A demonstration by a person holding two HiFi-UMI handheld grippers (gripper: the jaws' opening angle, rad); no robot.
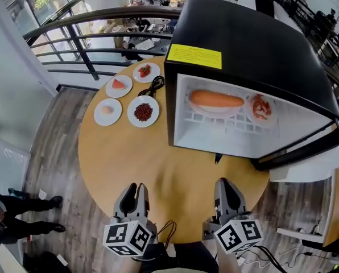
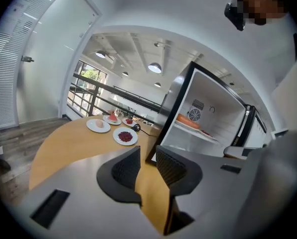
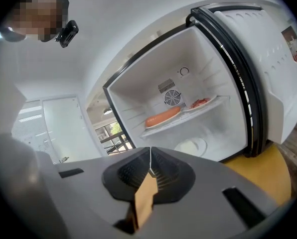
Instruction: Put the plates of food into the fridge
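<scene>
**A:** We're looking down on the round wooden tabletop (image 1: 124,164), with both tools at its near edge. The left tongs (image 1: 136,189) stand parted, a clear gap between the pads and only bare wood showing through.

**B:** And the right tongs (image 1: 224,183) are closed up tight, pad against pad, with nothing caught in them. They face straight into the open fridge (image 1: 255,50).

**A:** That black fridge stands on the right half of the tabletop, its door swung wide to the right. Two plates already rest on its white shelf. There's the long orange food (image 1: 216,99) on the left and the plate of red pieces (image 1: 261,107) just beside it on the right.

**B:** Four more plates sit out on the far left of the tabletop, well apart from either tool. At the back are the strawberries (image 1: 147,71), with the watermelon slice (image 1: 119,85) next to them.

**A:** Nearer us is the pale round item (image 1: 107,110) on its plate. To its right, nearest the fridge, is the plate of small dark red bits (image 1: 143,112).

**B:** A black cable (image 1: 154,86) lies coiled between the strawberry plate and the red bits, hard by the fridge's corner.

**A:** And there's a yellow label (image 1: 194,56) on the fridge top, print too small to read.
</scene>
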